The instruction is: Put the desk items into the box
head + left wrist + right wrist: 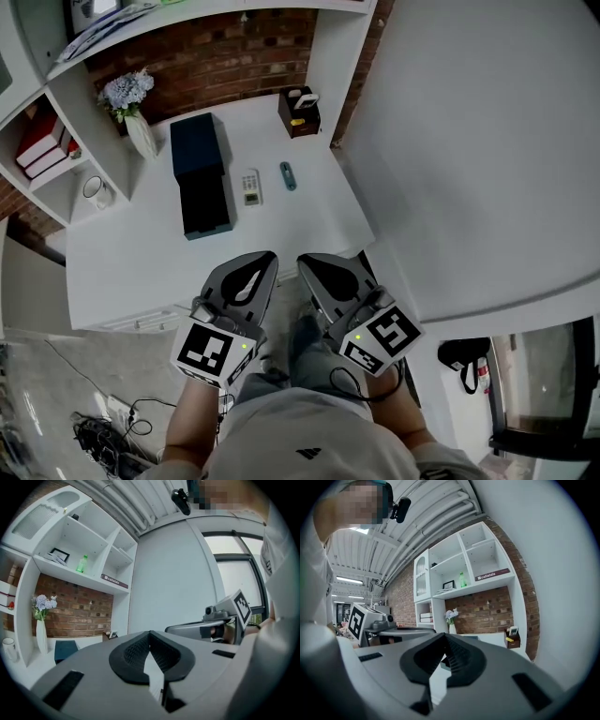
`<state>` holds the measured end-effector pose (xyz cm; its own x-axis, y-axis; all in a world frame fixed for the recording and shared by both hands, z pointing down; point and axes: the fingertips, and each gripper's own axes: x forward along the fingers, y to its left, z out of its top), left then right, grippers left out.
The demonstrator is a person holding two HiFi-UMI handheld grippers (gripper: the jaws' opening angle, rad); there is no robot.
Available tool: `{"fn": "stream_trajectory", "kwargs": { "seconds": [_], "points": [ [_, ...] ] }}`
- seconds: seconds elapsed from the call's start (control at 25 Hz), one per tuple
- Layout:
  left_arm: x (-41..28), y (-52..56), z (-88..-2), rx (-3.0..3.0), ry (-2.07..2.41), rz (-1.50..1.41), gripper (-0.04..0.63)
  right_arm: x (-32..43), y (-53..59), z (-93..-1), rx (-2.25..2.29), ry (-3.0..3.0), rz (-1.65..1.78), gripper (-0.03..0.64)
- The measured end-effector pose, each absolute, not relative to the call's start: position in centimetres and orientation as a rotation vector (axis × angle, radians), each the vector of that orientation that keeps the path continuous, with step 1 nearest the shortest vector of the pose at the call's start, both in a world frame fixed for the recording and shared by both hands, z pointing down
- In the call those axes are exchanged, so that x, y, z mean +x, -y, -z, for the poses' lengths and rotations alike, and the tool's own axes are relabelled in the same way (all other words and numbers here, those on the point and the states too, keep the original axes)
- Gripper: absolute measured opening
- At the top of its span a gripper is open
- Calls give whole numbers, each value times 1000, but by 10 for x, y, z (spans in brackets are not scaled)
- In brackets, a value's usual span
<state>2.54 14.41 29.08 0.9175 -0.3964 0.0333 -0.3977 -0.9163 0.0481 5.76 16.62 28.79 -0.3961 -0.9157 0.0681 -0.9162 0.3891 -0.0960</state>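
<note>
Dark teal oblong box (200, 173) on white desk (309, 216); left gripper (263, 258) and right gripper (309, 261) fingers (133, 653) together, empty.

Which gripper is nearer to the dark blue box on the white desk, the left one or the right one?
Left. The left gripper is below the dark blue box in the head view, slightly to its right; the right gripper is beside the left one, farther right.

Brown organizer (299, 111) contents too small to identify; forearm (187, 427) cut by bottom edge.
</note>
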Motion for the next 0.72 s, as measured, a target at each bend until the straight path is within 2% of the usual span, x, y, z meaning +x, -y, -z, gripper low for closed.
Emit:
{"fn": "stream_trajectory", "kwargs": {
  "seconds": [0.72],
  "points": [
    [152,-13,-291,2970,733,-69,11,180,-30,-289,1585,2664,-209,9]
  ]
}}
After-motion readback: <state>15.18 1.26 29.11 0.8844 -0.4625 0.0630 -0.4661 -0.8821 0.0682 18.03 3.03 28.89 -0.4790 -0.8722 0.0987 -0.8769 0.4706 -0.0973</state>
